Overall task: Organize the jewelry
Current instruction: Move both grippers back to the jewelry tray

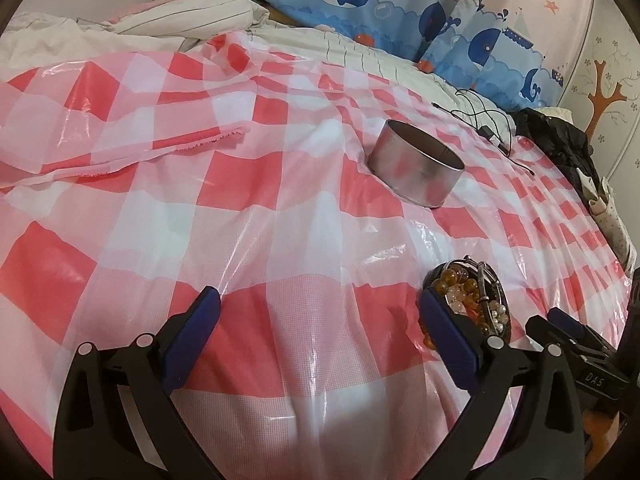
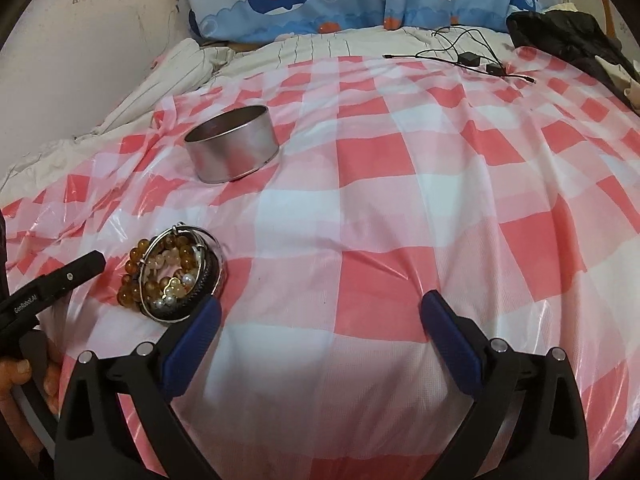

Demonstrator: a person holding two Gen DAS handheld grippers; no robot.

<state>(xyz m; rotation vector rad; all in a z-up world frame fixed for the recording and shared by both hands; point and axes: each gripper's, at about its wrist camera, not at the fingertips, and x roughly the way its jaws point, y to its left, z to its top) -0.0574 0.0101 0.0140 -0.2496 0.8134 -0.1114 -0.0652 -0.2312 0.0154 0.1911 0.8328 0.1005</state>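
Beaded bracelets (image 2: 172, 276) heaped; round metal tin (image 2: 232, 144) apart.

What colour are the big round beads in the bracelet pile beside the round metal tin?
Amber-brown big round beads, clearest in the right wrist view.

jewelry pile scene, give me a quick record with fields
surface: red and white checked plastic sheet over a bed
jewelry: bracelet pile of amber beads, pearls and metal bangles, lying on the sheet
container: round metal tin, open, beyond the pile, apart from it
left hand-held gripper: open, empty
right hand-held gripper: open, empty
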